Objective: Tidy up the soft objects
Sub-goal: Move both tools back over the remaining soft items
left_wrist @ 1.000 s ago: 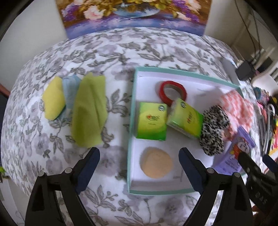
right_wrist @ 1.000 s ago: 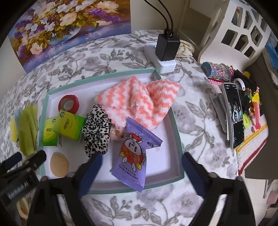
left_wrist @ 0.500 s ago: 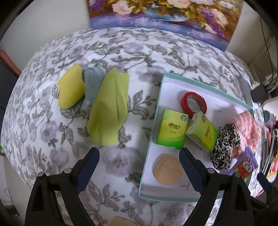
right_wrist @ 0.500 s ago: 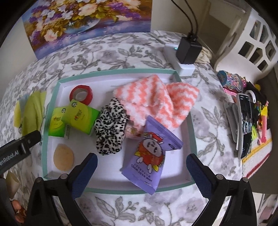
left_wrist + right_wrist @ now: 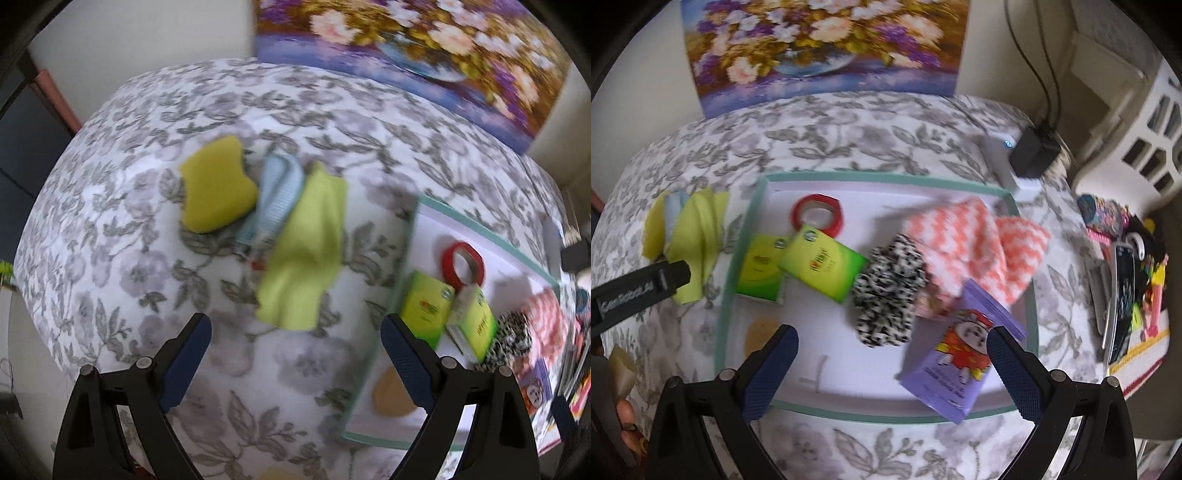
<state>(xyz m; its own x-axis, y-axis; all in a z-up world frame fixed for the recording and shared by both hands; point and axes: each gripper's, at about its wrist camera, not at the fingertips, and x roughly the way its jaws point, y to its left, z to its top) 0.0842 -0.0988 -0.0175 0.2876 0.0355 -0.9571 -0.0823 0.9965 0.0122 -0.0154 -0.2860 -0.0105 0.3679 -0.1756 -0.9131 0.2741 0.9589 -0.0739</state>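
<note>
Soft, even daylight with faint shadows; both fisheye views are motion-blurred, edges bowed and dark-vignetted.

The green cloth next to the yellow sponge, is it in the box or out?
Out. The green cloth lies on the flowery bedcover, left of the box.

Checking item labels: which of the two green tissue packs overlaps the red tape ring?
The right-hand green tissue pack, tilted, its top corner over the red tape ring. The other pack lies beside the tray's left wall, clear of the ring.

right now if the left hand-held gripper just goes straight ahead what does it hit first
Most likely the lime-green cloth, which lies on the floral tablecloth between the open fingers of the left hand-held gripper. Depth is unclear, so it might meet bare tablecloth first.
</note>
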